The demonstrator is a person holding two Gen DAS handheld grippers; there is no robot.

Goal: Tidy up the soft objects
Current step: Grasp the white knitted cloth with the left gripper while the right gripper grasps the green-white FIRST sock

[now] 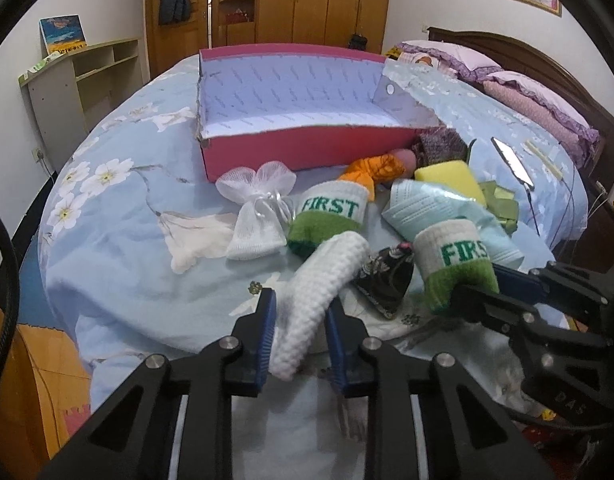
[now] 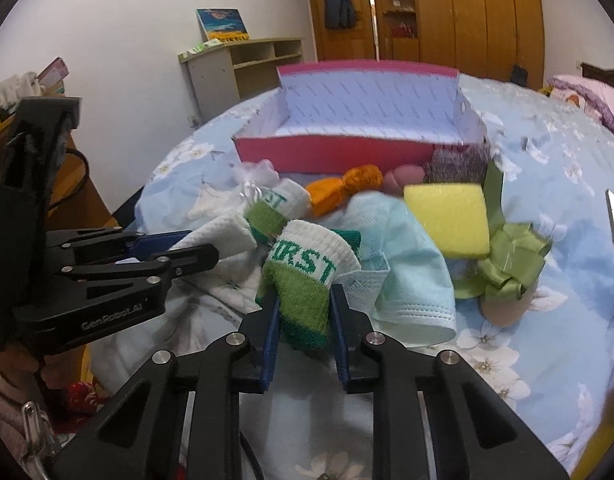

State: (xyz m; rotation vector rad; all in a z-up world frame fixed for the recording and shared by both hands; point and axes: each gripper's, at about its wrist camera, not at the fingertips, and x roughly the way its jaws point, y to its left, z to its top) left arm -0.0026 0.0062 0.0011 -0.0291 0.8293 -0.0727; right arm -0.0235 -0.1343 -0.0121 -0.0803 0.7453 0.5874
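My left gripper point(image 1: 301, 308) is shut on a white knitted roll point(image 1: 327, 280) lying on the bed. My right gripper point(image 2: 305, 300) is shut on a green and white "FIRST" sock point(image 2: 307, 276), also seen in the left wrist view point(image 1: 455, 264). A second "FIRST" sock point(image 1: 327, 216) lies behind. A white mesh pouch point(image 1: 259, 216), an orange bundle point(image 1: 371, 168), a yellow sponge point(image 2: 451, 216), a light blue face mask point(image 2: 403, 280), a green ribbon bow point(image 2: 507, 268) and a dark patterned pouch point(image 1: 387, 280) lie around. A pink open box point(image 1: 307, 152) stands behind them, empty inside.
The floral blue bedspread point(image 1: 127, 220) covers the bed. Purple pillows point(image 1: 547, 108) lie at the headboard. A phone on a stand point(image 1: 511, 160) is at the right. A shelf unit point(image 1: 87, 76) and wooden wardrobes point(image 1: 327, 0) stand behind.
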